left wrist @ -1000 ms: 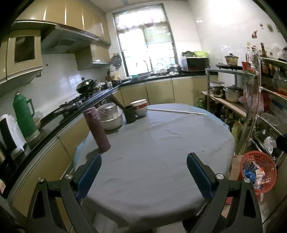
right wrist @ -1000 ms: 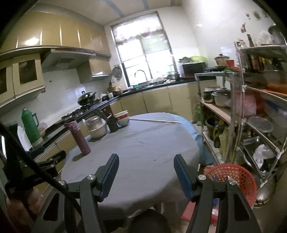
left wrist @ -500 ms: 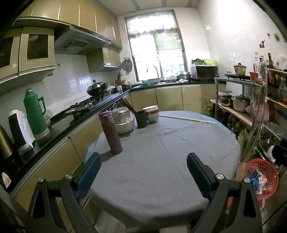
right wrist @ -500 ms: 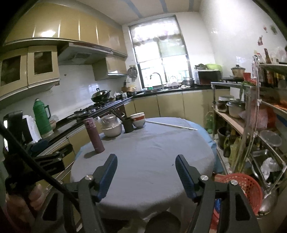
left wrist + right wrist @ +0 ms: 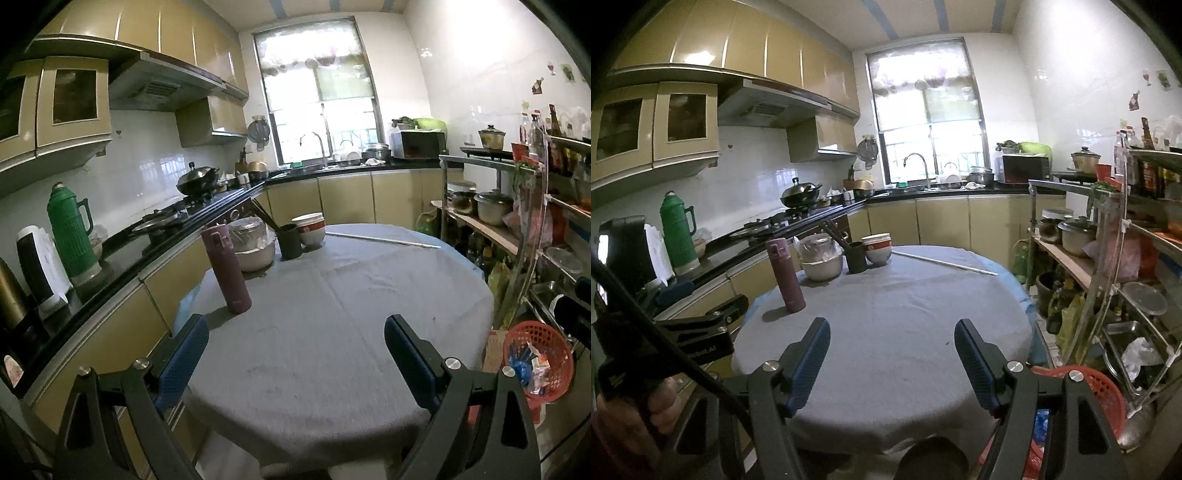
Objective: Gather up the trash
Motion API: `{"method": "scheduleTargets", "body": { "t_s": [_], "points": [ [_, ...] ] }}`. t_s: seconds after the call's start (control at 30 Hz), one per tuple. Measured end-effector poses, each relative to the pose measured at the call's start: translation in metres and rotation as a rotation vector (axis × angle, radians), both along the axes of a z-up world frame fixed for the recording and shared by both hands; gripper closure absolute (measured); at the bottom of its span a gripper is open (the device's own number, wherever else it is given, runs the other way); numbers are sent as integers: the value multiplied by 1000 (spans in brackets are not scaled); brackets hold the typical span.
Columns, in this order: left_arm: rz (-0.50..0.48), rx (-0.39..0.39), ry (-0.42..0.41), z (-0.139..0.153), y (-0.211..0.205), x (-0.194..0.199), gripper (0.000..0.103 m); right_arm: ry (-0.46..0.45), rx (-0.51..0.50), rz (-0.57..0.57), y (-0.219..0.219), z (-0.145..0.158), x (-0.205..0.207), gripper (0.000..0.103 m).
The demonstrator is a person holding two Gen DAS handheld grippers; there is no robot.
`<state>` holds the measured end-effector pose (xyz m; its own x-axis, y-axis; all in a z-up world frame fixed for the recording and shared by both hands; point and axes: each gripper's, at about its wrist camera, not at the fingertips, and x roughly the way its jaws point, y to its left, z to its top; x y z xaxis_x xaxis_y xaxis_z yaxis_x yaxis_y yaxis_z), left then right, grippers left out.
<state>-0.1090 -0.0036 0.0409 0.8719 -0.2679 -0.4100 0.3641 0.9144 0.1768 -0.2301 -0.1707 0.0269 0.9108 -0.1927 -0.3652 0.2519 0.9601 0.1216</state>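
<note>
**Round kitchen table and what sits on it**

A round table (image 5: 332, 332) covered in a grey cloth (image 5: 886, 332). At its ten o'clock edge stands an upright purple flask (image 5: 226, 267). Toward eleven o'clock sit a covered white bowl (image 5: 253, 249), a dark cup (image 5: 290, 242) holding chopsticks, and stacked red-and-white bowls (image 5: 309, 229). A thin white rod (image 5: 384, 240) lies at one o'clock.

Home kitchen: stove (image 5: 168, 218), sink faucet (image 5: 919, 166), probably.

Round table (image 5: 332, 350) — purple flask (image 5: 226, 268) upright (bowls (image 5: 309, 229) behind), green thermos (image 5: 70, 229) on counter.
</note>
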Motion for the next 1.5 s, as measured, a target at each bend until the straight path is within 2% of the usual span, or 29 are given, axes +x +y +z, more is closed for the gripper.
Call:
{"method": "scheduleTargets", "body": {
  "t_s": [0.4, 0.77, 1.3, 1.5],
  "points": [
    [0, -2, 22, -4, 1, 3, 7, 21, 17, -36, -8, -6, 3, 28],
    [-4, -10, 38, -4, 2, 6, 7, 38, -11, -14, 2, -8, 5, 28],
    [11, -11, 52, -8, 3, 8, 7, 52, 42, -8, 6, -14, 15, 28],
    [30, -24, 65, -10, 7, 14, 7, 53, 9, -6, 15, -8, 26, 28]
  ]
}}
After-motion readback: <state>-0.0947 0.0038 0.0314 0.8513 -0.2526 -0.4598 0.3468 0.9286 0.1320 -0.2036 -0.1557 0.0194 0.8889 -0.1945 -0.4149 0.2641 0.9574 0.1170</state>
